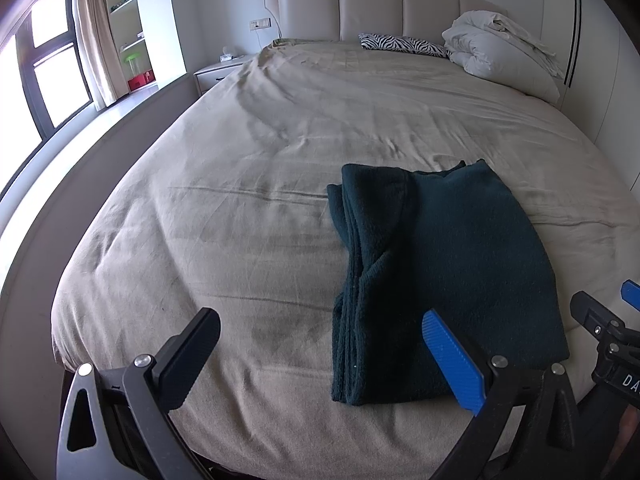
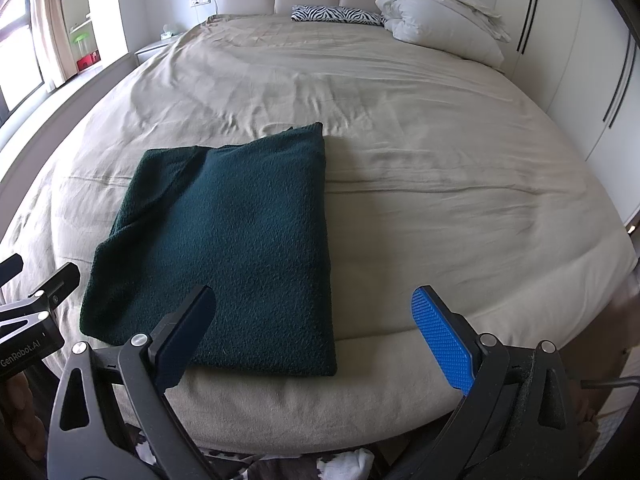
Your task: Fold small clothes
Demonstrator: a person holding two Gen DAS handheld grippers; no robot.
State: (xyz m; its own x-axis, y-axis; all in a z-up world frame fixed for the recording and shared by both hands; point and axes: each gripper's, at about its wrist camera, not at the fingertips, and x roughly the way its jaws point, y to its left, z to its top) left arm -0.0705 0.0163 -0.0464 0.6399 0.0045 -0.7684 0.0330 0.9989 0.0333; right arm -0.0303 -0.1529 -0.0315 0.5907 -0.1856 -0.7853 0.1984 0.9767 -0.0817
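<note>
while it lies folded into a thick rectangle near the foot edge of the bed (image 1: pixel 240 160), the dark green garment (image 1: pixel 440 264) shows stacked layers along its side toward 9 o'clock in the left wrist view, and its top face is flat and smooth. in the right wrist view the same garment (image 2: pixel 240 240) sits toward 10 o'clock of centre, its near edge just short of the mattress rim.

the left tool (image 1: pixel 320 356) hangs above the foot of the bed with its fingers spread wide apart and nothing between them; its blue pad overlaps the garment's near corner in the picture, though whether it touches the cloth cannot be told. the right tool (image 2: pixel 314 334) is likewise spread wide and holds nothing, its dark finger in front of the garment's near edge and its blue pad over bare sheet. each tool shows at the edge of the other's view, the two side by side.

the beige sheet (image 2: pixel 440 160) is lightly wrinkled. at 12 o'clock, by the padded headboard (image 1: pixel 372 4), lie a zebra-print pillow (image 1: pixel 404 45) and a bundled white duvet (image 1: pixel 496 46). toward 10 o'clock stand a nightstand (image 1: pixel 218 74), shelves (image 1: pixel 128 20), a curtain (image 1: pixel 92 32) and a window (image 1: pixel 44 60).
</note>
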